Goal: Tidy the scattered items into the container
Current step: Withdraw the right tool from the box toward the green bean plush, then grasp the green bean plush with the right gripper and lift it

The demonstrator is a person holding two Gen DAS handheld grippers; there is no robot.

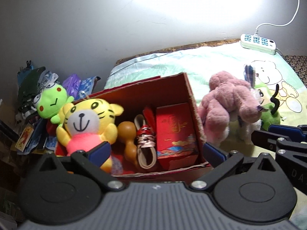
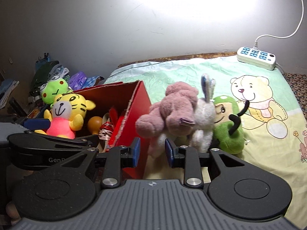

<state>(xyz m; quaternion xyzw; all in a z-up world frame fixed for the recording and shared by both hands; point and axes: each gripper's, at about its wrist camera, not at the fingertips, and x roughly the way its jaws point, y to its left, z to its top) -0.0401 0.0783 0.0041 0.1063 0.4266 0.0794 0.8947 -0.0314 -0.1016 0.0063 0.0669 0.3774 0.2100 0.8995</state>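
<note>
Right wrist view puts the right tongs (image 2: 151, 151) nearest the job: pads only a narrow gap apart, nothing between them, hovering just short of the pink plush (image 2: 168, 107). That toy lies straight ahead and a touch right of the tongs, slumped on the bed sheet (image 2: 259, 153), its long axis running left to right across the view, so I'd guess a pinch on the near bottom edge works best. It leans on a white bunny (image 2: 204, 118) and a green plush (image 2: 227, 132) behind it. Just left sits the red cardboard box (image 2: 134, 118), already holding a yellow tiger (image 2: 67, 115). Left tongs (image 1: 156, 150) spread wide and empty over the box, so the right hand is clearly closer.
</note>
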